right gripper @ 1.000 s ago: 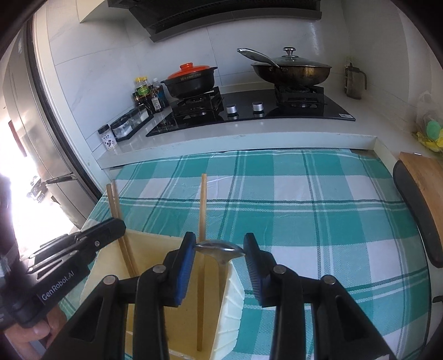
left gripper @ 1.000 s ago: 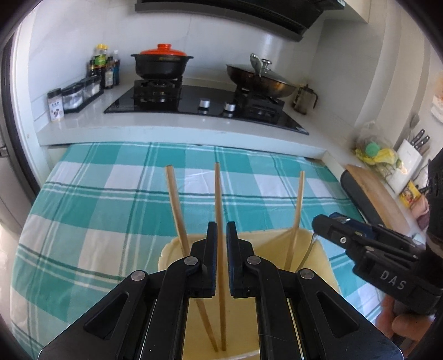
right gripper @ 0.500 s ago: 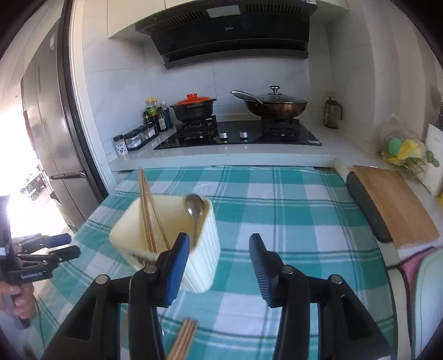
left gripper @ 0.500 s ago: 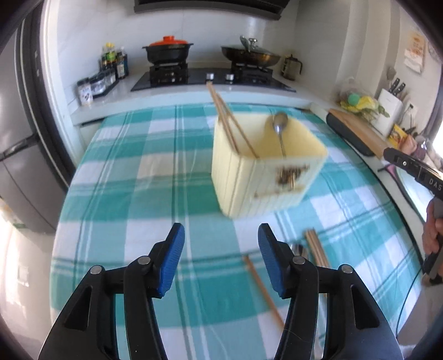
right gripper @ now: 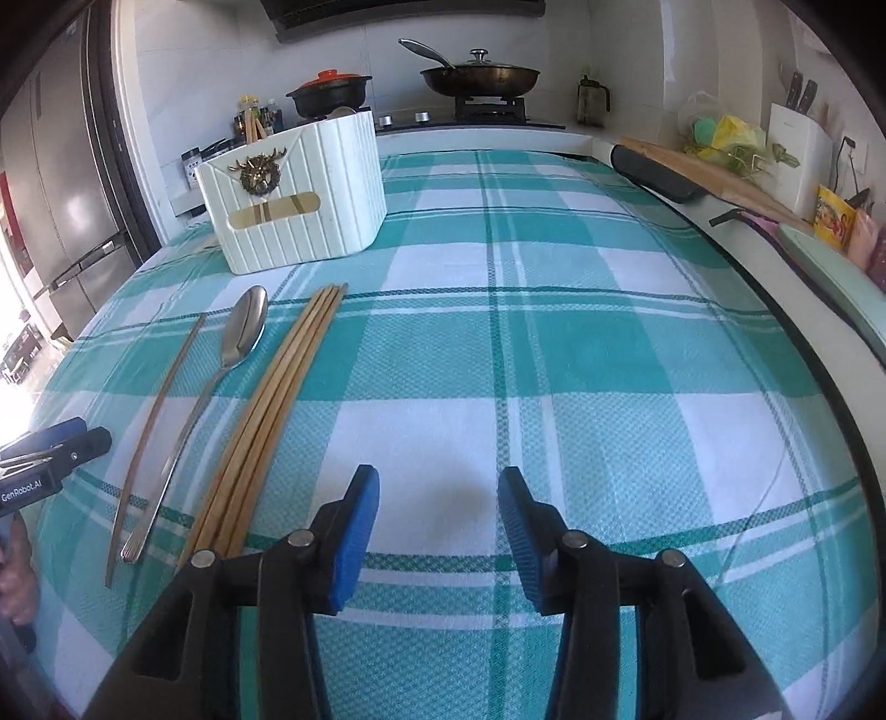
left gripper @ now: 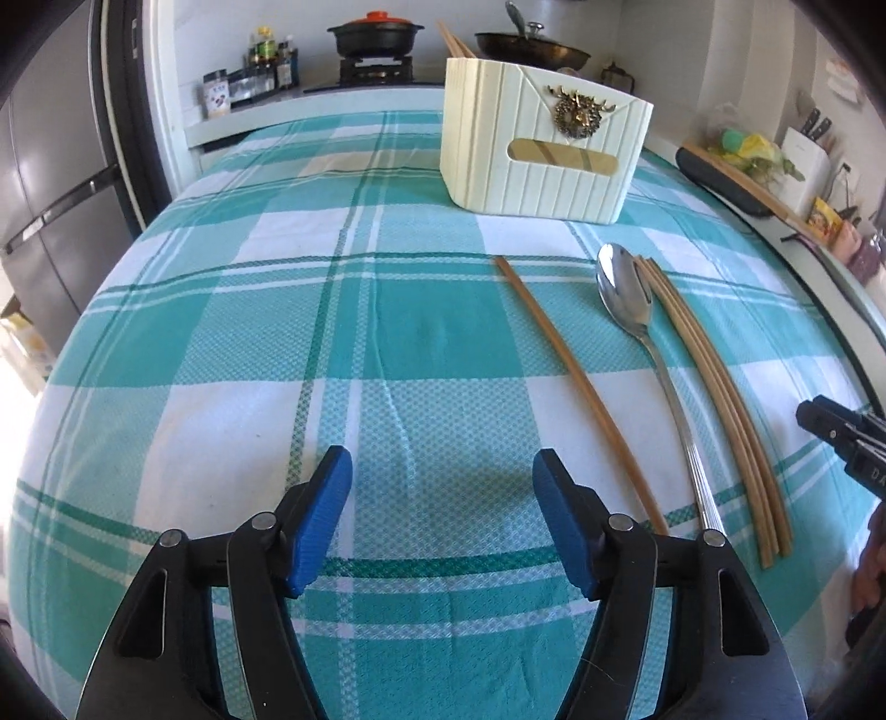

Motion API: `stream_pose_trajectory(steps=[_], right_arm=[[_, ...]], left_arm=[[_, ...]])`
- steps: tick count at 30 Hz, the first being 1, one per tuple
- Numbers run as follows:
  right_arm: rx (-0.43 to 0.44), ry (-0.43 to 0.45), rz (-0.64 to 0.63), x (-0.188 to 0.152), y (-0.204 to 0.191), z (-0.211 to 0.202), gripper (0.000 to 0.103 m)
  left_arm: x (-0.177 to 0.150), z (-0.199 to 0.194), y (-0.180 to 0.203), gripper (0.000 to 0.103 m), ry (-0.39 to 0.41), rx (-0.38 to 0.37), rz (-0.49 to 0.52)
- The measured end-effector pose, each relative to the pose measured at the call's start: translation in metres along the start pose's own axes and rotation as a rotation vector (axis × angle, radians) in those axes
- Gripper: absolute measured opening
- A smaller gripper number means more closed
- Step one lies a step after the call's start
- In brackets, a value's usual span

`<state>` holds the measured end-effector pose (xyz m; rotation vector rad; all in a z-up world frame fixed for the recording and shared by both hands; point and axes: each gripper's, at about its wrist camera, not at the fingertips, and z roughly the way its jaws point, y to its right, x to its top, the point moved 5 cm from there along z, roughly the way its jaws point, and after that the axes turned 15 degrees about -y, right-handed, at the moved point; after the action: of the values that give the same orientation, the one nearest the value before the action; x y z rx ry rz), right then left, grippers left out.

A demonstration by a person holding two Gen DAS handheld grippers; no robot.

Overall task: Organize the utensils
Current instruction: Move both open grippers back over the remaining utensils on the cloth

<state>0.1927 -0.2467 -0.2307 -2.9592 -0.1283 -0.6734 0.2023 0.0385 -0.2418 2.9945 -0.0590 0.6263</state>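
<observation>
several utensils already stand in the cream ribbed plastic holder point(left gripper: 545, 149) at the far end of the teal checked cloth surface point(left gripper: 277, 332). left lying loose: one single wooden chopstick point(left gripper: 576, 382), a steel spoon point(left gripper: 645, 338) and a bundle of wooden chopsticks point(right gripper: 271, 421), side by side. left gripper point(left gripper: 443, 520) fingers are opening over bare cloth; right gripper point(right gripper: 437, 531) fingers stand apart, empty. plenty of open cloth lies around both; the surface's edge is off to the right.

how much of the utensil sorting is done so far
Partly done: some chopsticks already stand in the cream holder. Nothing is in hand: the left gripper is opening with nothing between its jaws, and the right gripper is open. Left: the spoon, the single chopstick, the chopstick bundle.
</observation>
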Motion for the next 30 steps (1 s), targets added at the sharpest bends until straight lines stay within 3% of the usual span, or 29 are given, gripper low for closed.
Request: stream_pose_trajectory(steps=[8, 24, 30], right_arm=[[-0.041, -0.015, -0.002, -0.005, -0.002, 0.004, 0.046], [-0.084, -0.017, -0.016, -0.006, -0.006, 0.003, 0.046], [0.06, -0.046, -0.049, 0.0, -0.042, 0.001, 0.047]], left_arm=[[-0.002, 0.004, 0.003, 0.078, -0.009, 0.016, 0.024], [-0.003, 0.004, 0.005, 0.08, -0.011, 0.014, 0.024], [-0.003, 0.005, 0.004, 0.081, -0.011, 0.015, 0.024]])
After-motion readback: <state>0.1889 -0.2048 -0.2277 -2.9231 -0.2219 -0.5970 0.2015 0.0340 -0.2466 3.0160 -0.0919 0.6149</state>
